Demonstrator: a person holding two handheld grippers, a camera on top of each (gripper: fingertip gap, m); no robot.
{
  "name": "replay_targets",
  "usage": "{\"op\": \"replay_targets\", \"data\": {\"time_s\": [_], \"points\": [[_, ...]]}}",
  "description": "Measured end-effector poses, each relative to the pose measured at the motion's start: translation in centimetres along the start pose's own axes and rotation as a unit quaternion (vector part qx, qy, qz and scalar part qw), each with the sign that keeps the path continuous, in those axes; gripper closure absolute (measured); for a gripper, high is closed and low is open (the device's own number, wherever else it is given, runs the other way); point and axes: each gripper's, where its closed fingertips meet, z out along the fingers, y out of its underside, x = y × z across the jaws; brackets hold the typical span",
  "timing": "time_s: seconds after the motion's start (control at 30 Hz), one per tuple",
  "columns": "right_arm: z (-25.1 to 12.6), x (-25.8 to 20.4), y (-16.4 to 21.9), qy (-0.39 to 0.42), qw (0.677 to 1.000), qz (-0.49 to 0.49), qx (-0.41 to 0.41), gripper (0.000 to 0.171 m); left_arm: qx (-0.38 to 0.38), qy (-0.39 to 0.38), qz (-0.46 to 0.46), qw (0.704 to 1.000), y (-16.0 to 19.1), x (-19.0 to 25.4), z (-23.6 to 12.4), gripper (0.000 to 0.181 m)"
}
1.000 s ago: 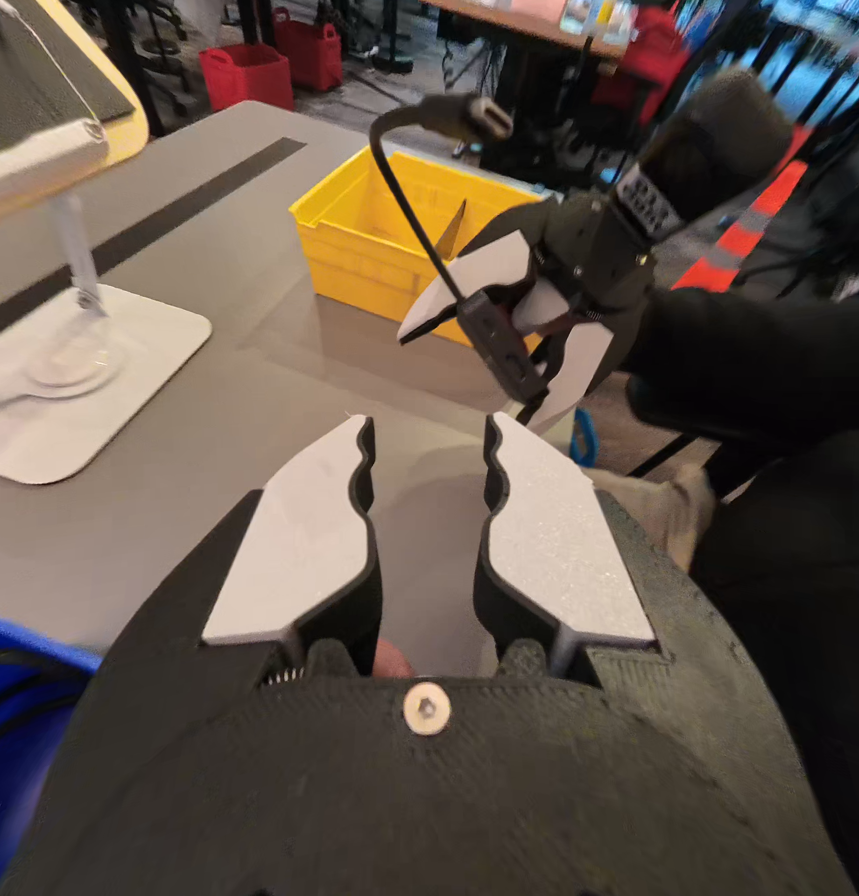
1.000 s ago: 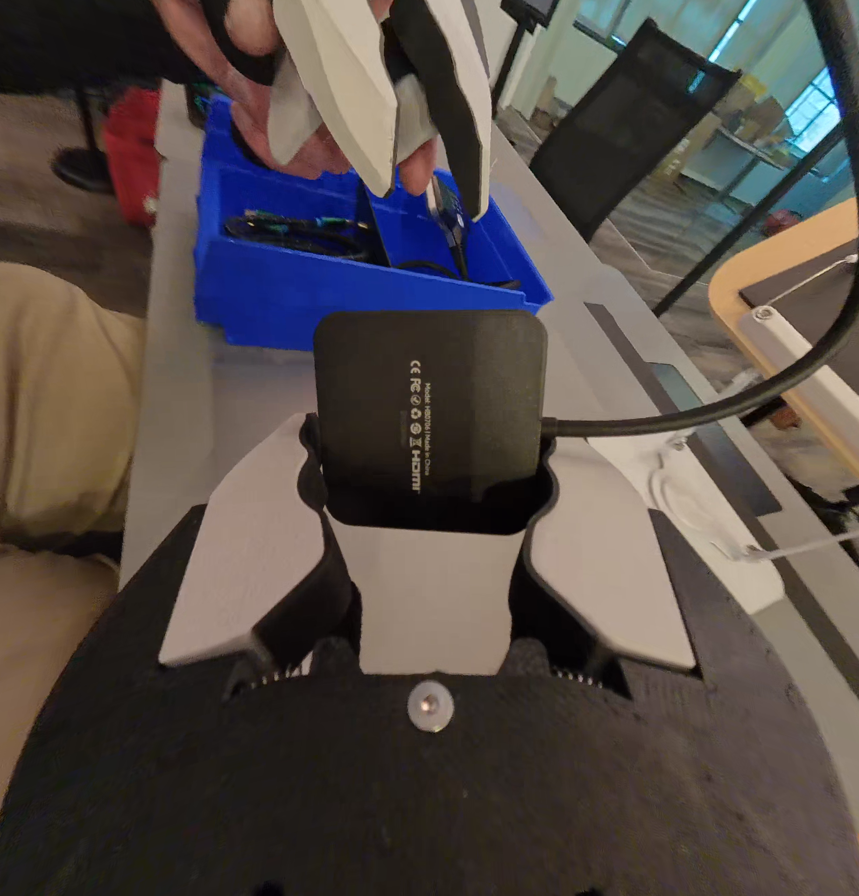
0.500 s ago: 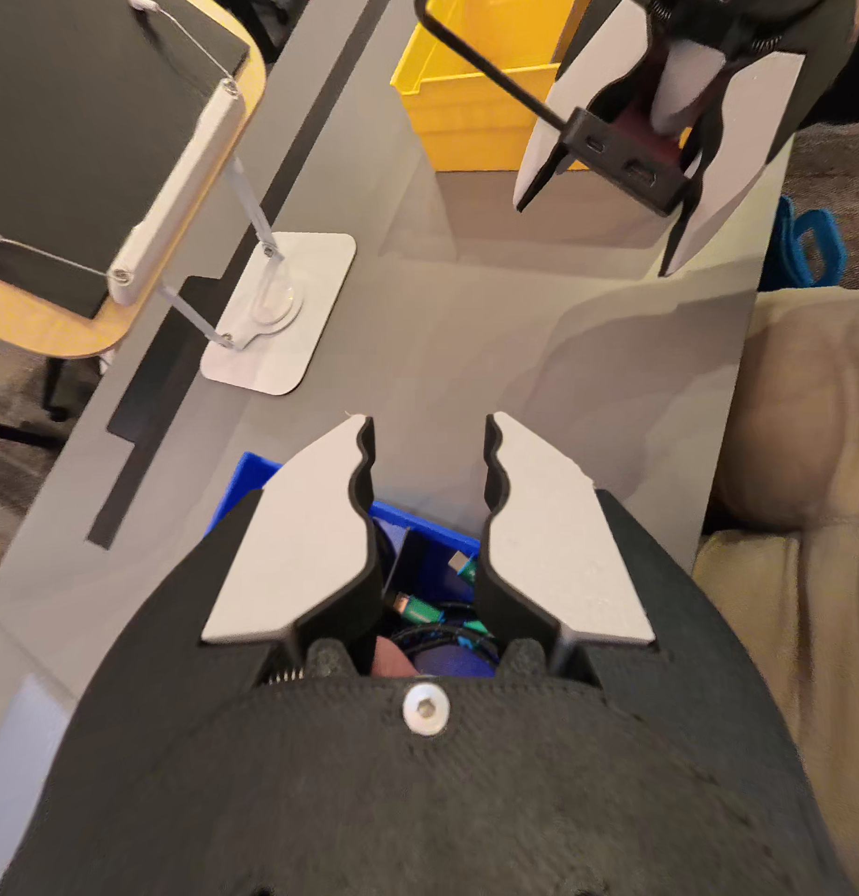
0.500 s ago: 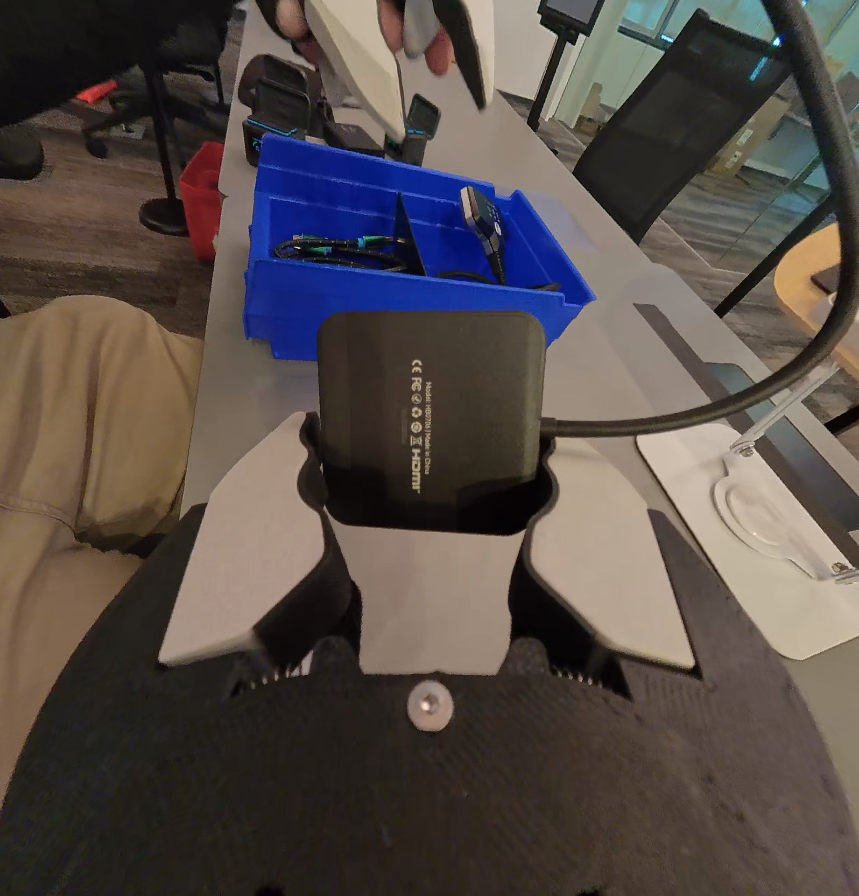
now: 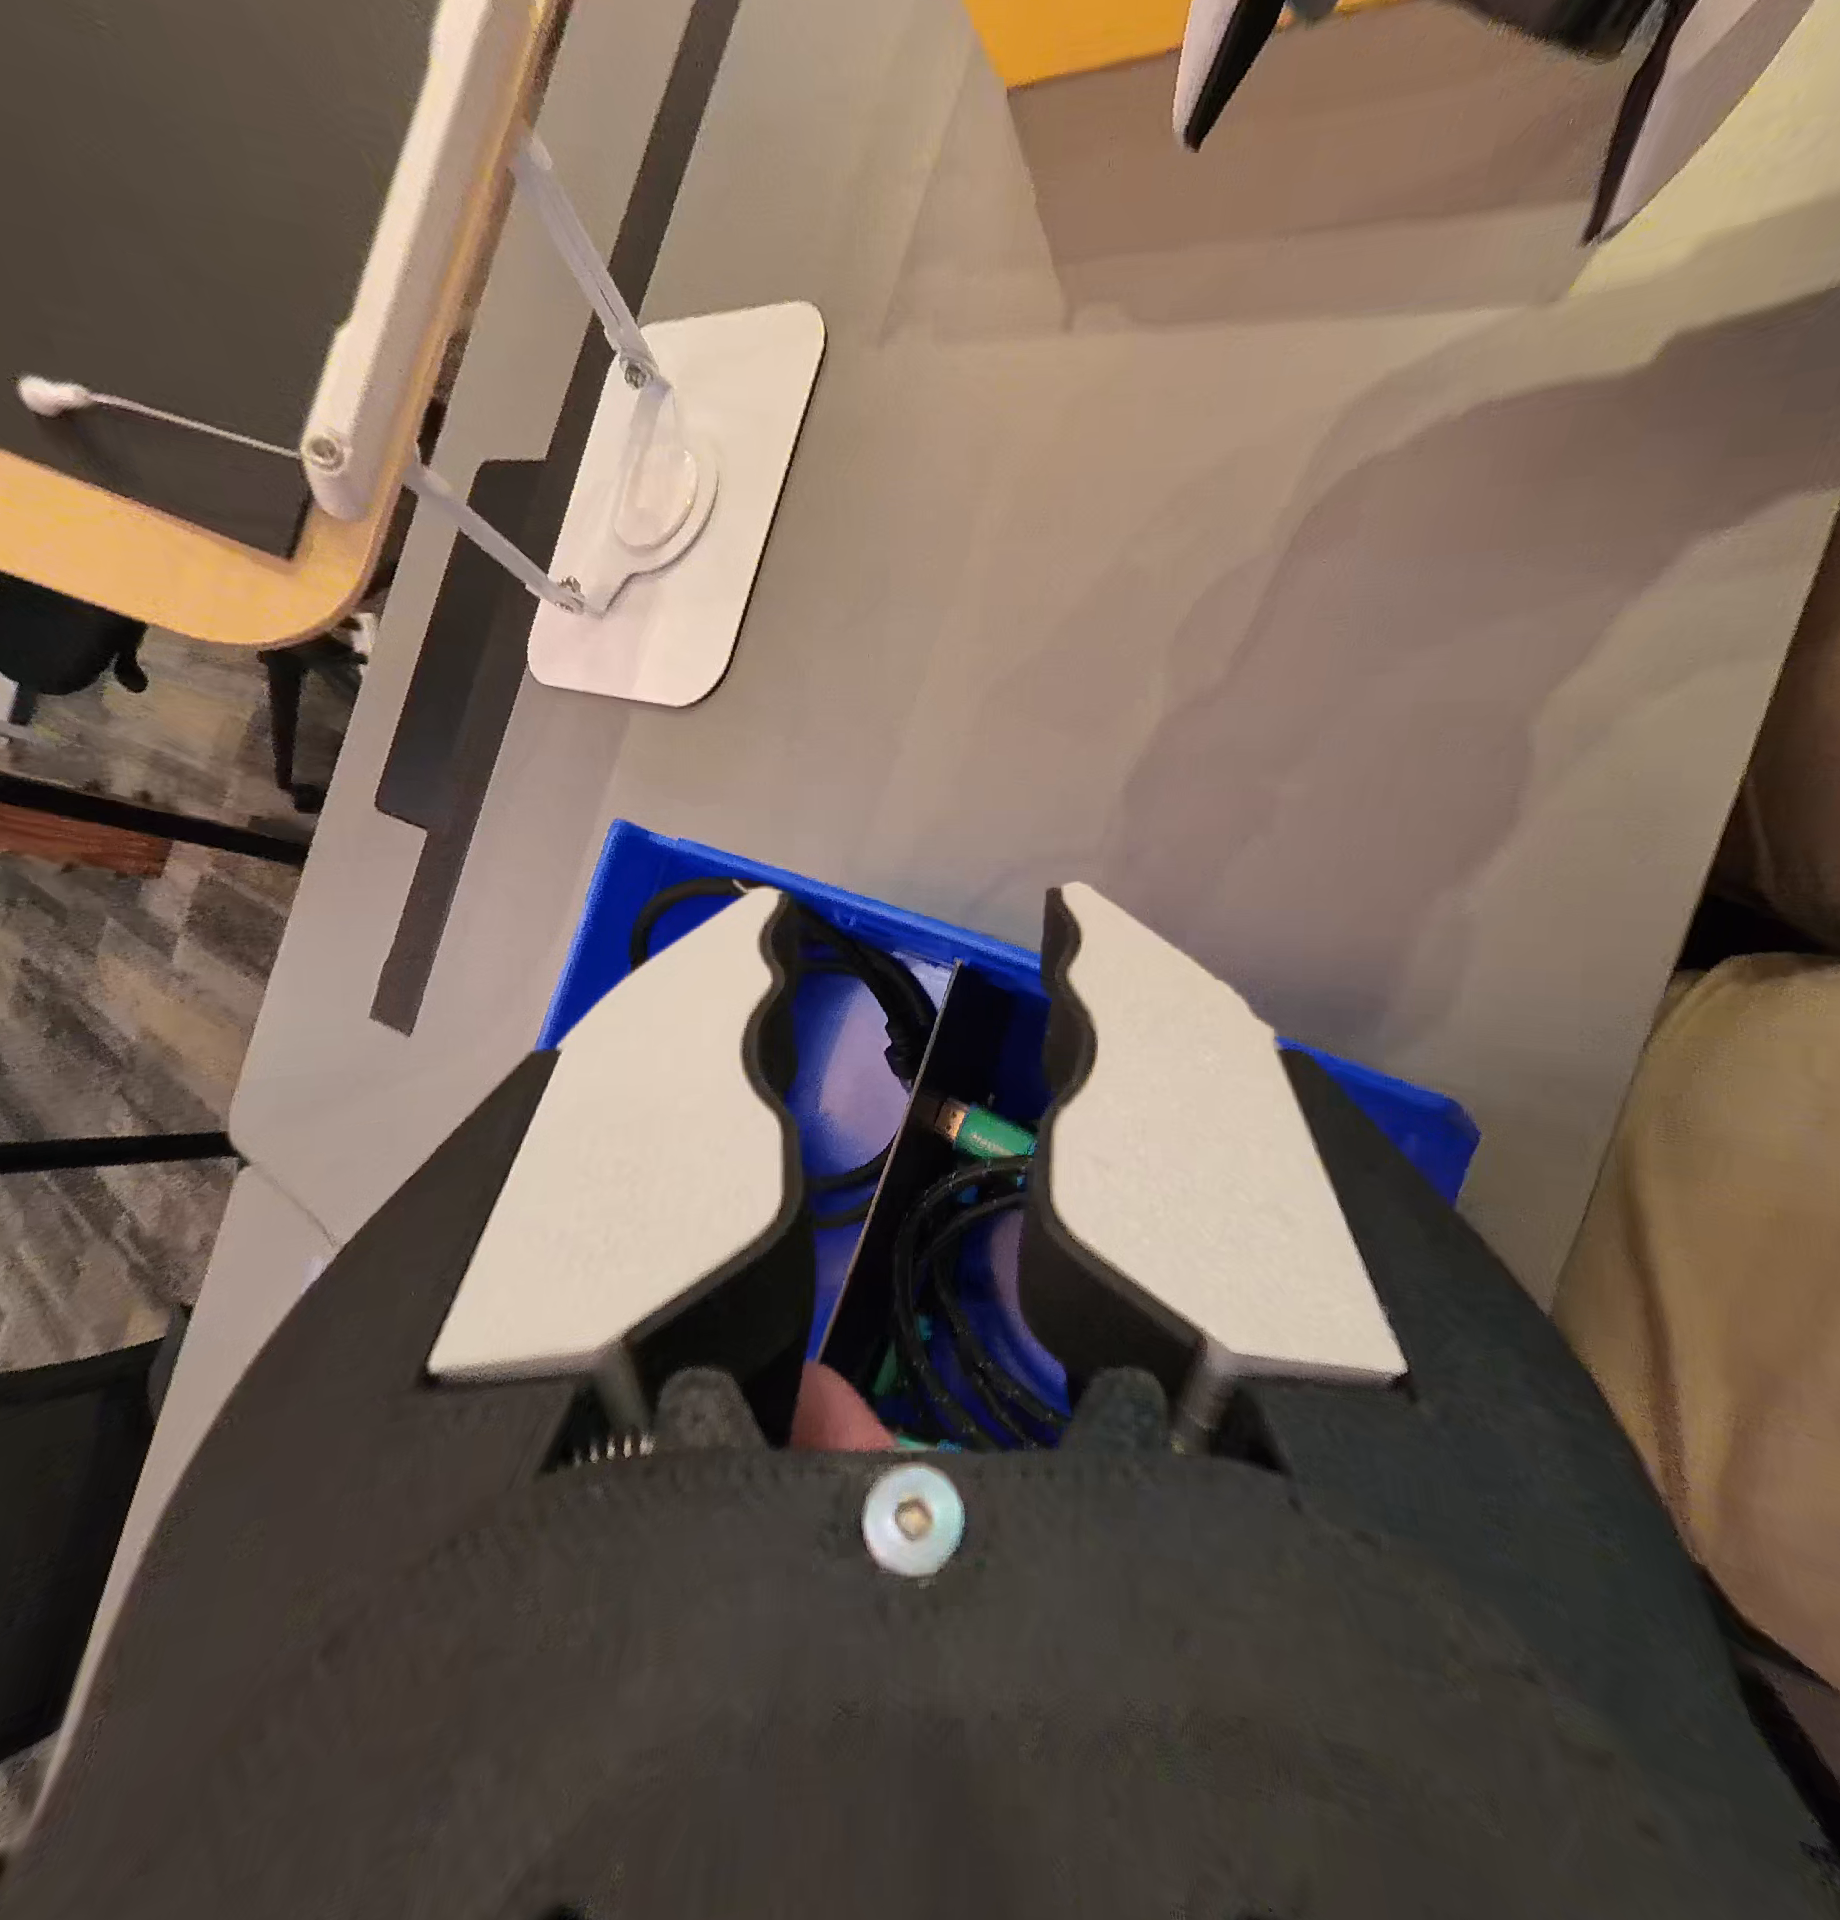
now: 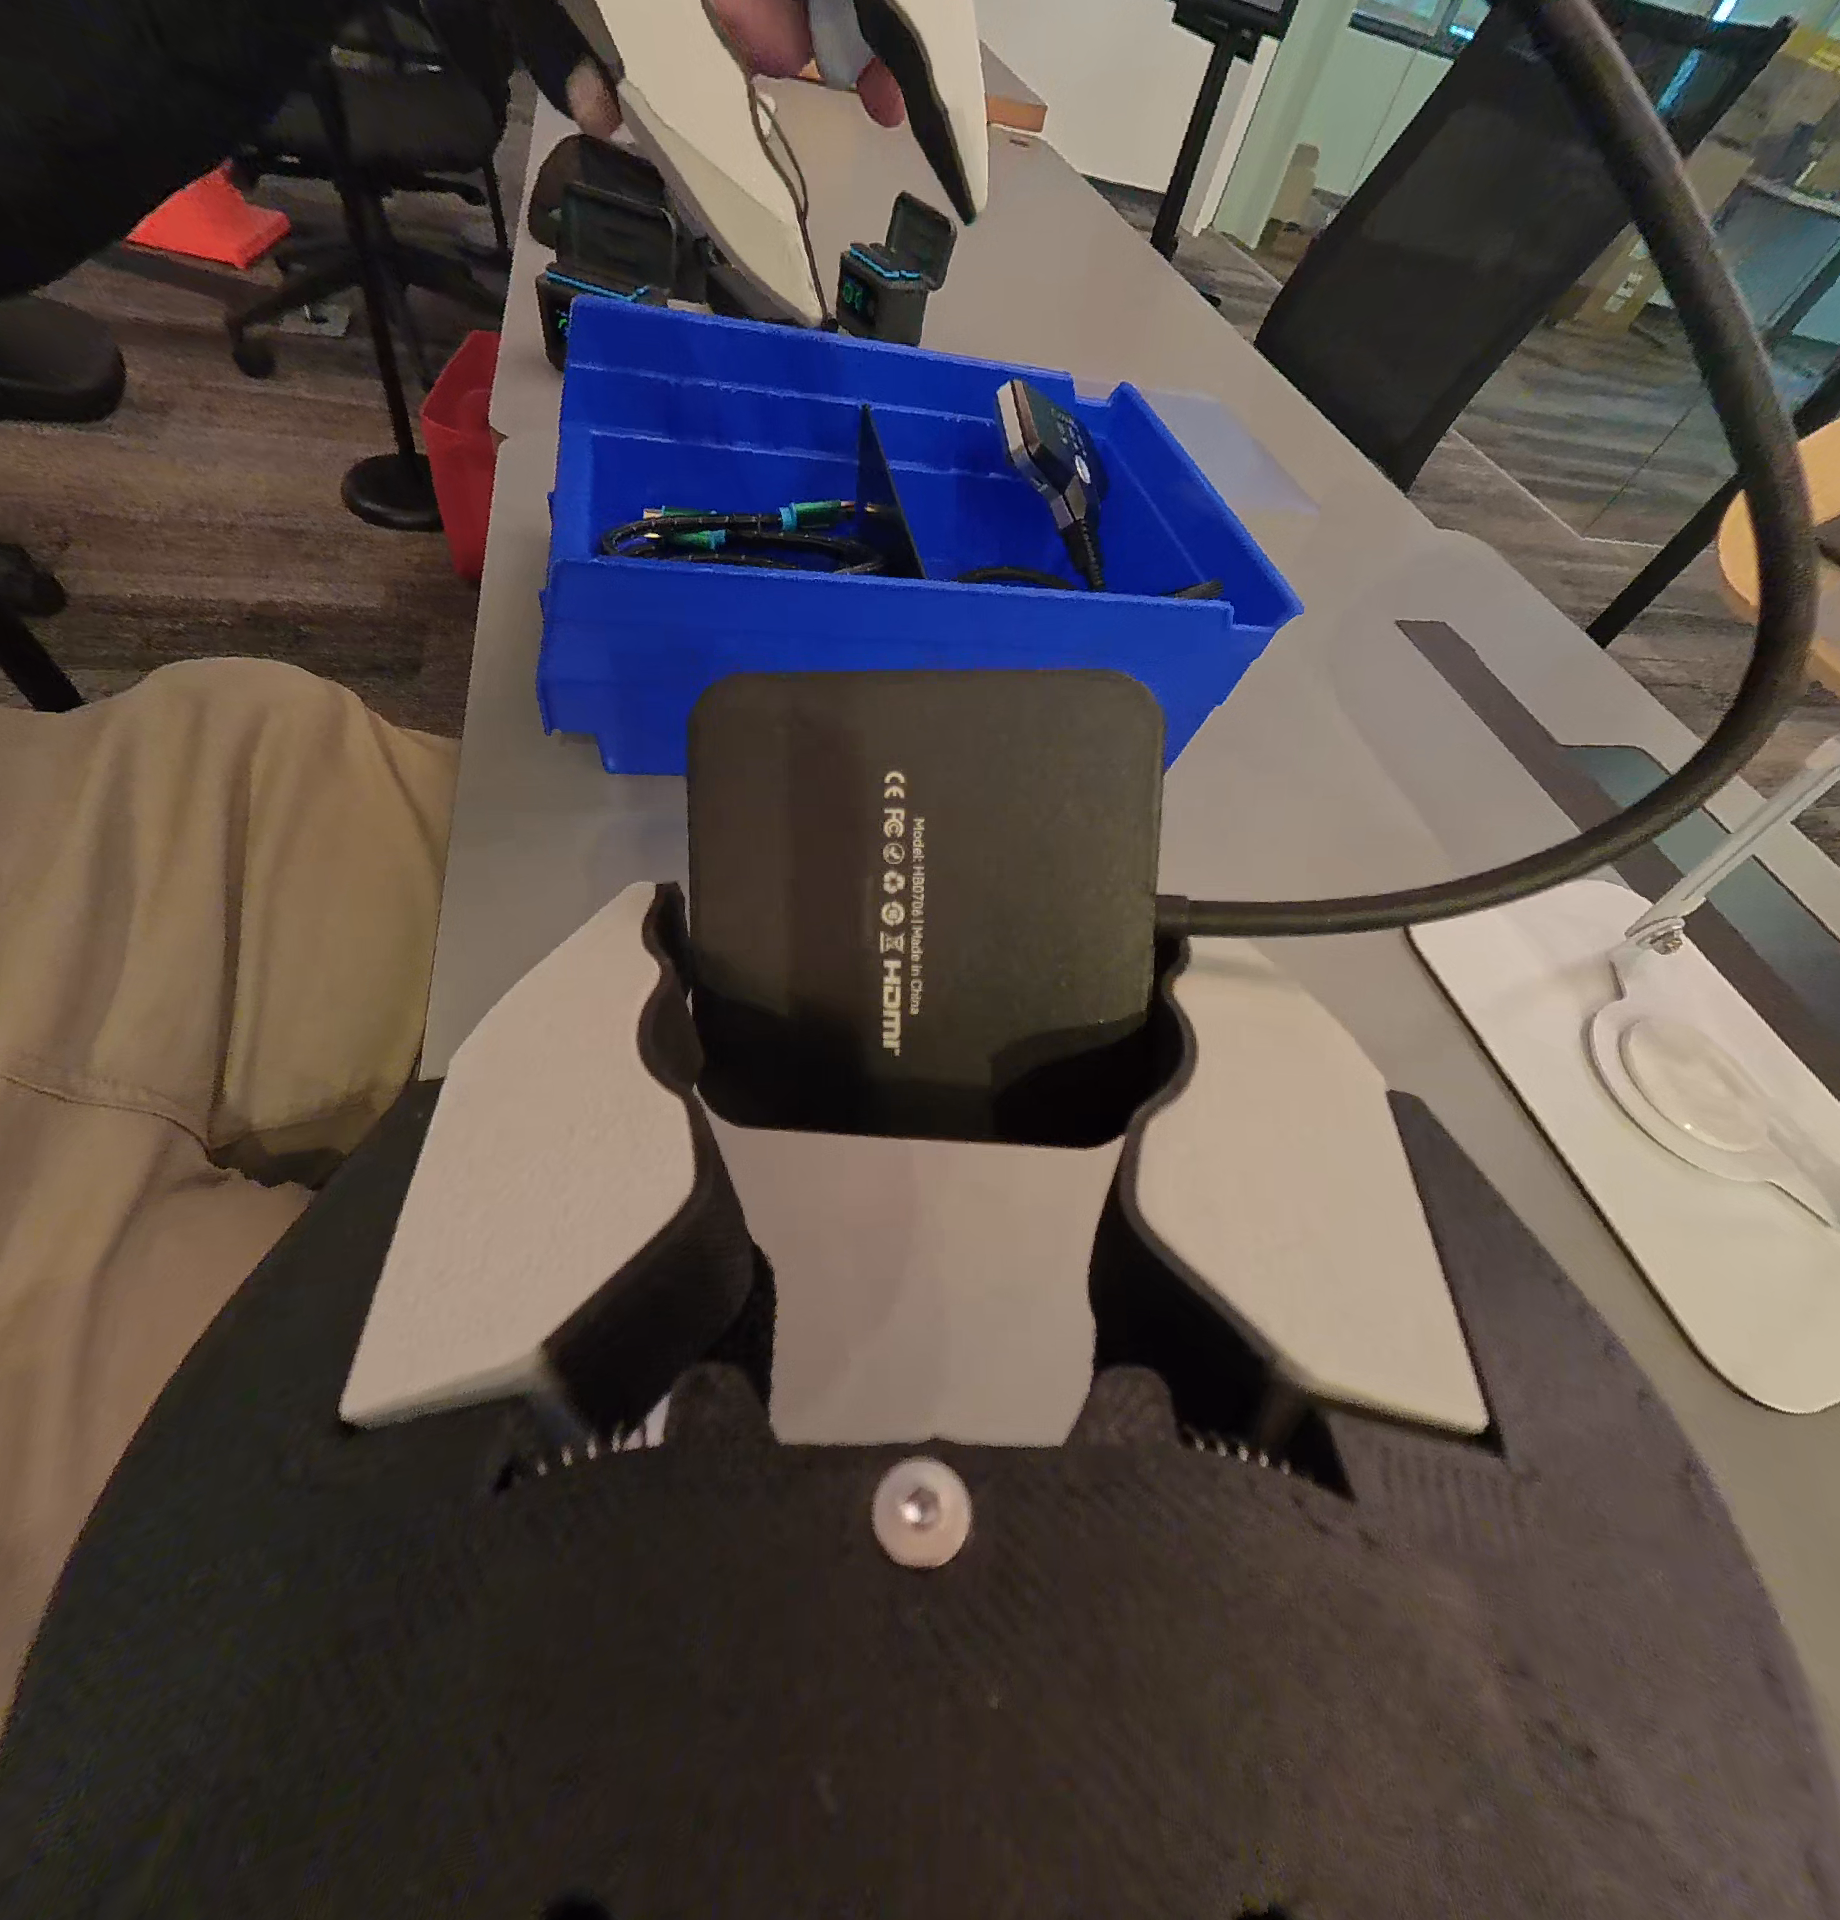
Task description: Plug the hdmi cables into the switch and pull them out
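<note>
The left gripper hangs with its jaws apart and nothing between them, pointed down into the blue bin that sits on the grey table. Directly below the gap stands the bin's black divider, running roughly along the gripper's own line of sight. To the right of it lies a coil of black HDMI cable with a green-sleeved plug, almost touching the inner edge of the right finger; to the left lies another black cable curled against the bin wall. The green plug's long axis runs crosswise to the fingers, so a pick-up probably wants a small shift right and a turn of the wrist. The right gripper is clamped on the black HDMI switch, held above the table just short of the bin, its own thick lead leaving the right side and arching overhead. In the right wrist view a second plug stands propped in the bin's right compartment. The left gripper is plainly the nearer one to the cables.
</note>
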Motion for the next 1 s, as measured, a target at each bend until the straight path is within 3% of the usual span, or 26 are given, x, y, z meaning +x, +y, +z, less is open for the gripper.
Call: {"op": "replay_targets", "data": {"time_s": [0.03,0.23,0.47,0.7,1.0], "points": [[0.0,0.0,0.1,-0.001,1.0,0.001,-0.002,0.089,-0.009,-0.002,0.003,1.0,0.5,-0.1,0.1,0.138],[0.2,0.0,0.5,-0.008,1.0,0.014,-0.007,0.089,-0.047,-0.013,0.0,0.999,3.4,-0.3,-0.2,0.134],[0.4,-0.3,0.0,-0.022,0.999,0.028,0.003,0.089,0.005,-0.008,0.047,0.999,-0.1,1.5,0.4,0.135],[0.2,-0.5,-0.1,-0.039,0.998,0.051,0.011,0.089,-0.021,-0.028,0.059,0.998,1.1,0.9,0.8,0.135],[0.2,-0.4,0.1,-0.043,0.997,0.062,0.01,0.089,-0.114,-0.001,0.045,0.992,6.5,0.8,0.5,0.137]]}}
